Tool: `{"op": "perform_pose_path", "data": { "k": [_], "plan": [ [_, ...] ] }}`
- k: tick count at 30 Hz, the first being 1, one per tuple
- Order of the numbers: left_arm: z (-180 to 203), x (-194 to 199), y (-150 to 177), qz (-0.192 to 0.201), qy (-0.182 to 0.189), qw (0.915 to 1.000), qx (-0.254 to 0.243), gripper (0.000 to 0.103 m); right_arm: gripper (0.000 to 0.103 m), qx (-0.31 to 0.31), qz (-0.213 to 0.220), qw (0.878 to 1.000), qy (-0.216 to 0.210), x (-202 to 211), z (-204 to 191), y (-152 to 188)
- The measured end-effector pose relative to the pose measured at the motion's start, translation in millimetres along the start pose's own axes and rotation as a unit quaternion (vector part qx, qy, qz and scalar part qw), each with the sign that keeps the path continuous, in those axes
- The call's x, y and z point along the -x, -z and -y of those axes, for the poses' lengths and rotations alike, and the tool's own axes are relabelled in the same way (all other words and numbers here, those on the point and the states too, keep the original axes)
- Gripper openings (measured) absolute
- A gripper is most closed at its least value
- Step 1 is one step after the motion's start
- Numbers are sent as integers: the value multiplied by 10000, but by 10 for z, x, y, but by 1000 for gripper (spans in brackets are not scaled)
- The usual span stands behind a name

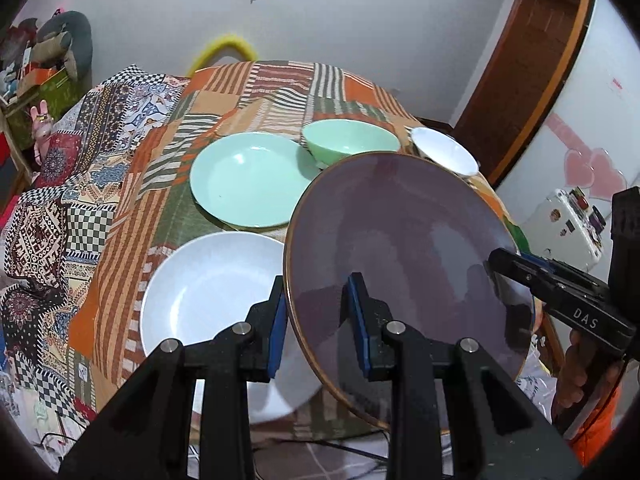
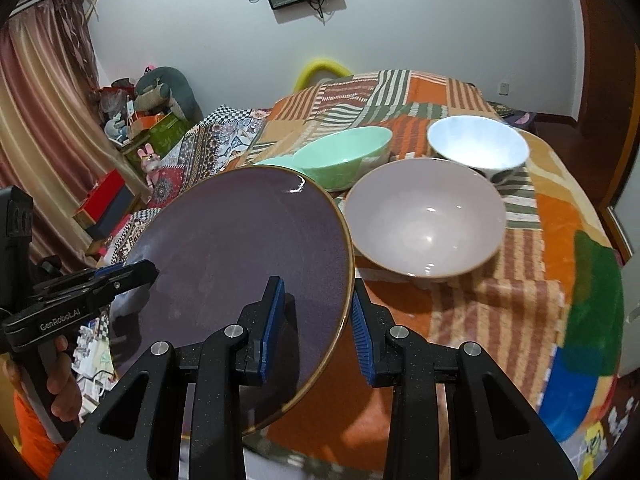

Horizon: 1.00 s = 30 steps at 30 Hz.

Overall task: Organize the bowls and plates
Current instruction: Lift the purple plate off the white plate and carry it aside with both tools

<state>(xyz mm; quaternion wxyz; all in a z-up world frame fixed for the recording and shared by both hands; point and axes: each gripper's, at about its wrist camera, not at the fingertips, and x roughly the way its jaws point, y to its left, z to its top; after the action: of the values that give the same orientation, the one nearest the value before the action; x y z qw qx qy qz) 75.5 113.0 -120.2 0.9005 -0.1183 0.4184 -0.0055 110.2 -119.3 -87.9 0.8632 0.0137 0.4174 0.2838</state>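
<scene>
- A purple plate (image 1: 404, 272), round, glazed, with a thin brown rim, is held tilted in the air above the near edge of the table.
- The left gripper (image 1: 320, 320) straddles its left rim, blue pads either side, narrowly parted around the rim; whether they press it is unclear.
- The right gripper (image 2: 318, 324) straddles the opposite rim likewise, probably sharing the weight.
- On the patchwork tablecloth (image 1: 256, 92) below lie a white plate (image 1: 208, 292), mint-green plate (image 1: 248, 180) and mint-green bowl (image 1: 348, 140).
- A glossy pale pink bowl (image 2: 424, 216) and white bowl (image 2: 476, 144) sit to the right.

Plates (image 1: 248, 178) before bowls (image 1: 350, 140) — on table (image 1: 276, 80)
</scene>
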Motion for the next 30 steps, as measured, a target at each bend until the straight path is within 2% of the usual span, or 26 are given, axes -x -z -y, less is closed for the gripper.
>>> {"op": "perform_pose_path", "data": {
  "k": [16, 30],
  "plan": [
    [420, -147, 278, -569, 93, 9981, -233, 29, 30, -192, -110, 9997, 125, 178, 309, 365],
    [522, -505, 404, -1173, 121, 9927, -269, 30, 30, -409, -458, 9980, 130, 89, 570, 586]
  ]
}}
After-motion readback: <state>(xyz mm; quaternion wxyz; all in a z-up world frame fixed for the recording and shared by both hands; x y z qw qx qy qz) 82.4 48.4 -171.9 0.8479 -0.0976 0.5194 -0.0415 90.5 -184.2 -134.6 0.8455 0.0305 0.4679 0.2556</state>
